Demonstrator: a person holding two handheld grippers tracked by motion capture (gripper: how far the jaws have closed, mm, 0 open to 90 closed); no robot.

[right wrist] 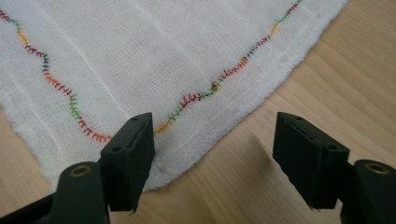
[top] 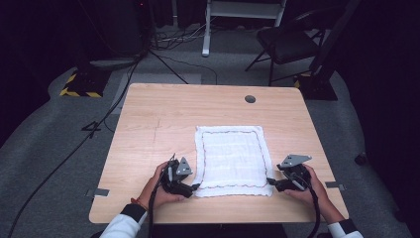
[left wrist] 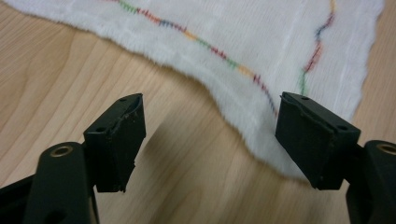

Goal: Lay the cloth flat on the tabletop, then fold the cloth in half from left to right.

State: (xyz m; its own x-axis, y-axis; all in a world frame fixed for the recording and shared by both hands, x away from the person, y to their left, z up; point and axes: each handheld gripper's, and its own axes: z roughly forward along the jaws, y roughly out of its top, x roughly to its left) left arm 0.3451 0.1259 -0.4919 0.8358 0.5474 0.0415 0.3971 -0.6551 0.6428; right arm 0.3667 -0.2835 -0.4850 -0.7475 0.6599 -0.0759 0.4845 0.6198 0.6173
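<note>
Your left gripper (top: 194,187) sits at the near left corner of the white cloth (top: 232,159), jaws spread wide; in the left gripper view (left wrist: 208,140) 1 jaw overlaps the cloth's (left wrist: 261,51) fluffy edge while the other stands over bare wood. Your right gripper (top: 271,182) waits at the cloth's near right corner, also spread, 1 jaw over the hem in the right gripper view (right wrist: 212,158). That cloth (right wrist: 140,56), edged with multicoloured stitching (right wrist: 196,98), lies flat on the wooden table (top: 148,124).
</note>
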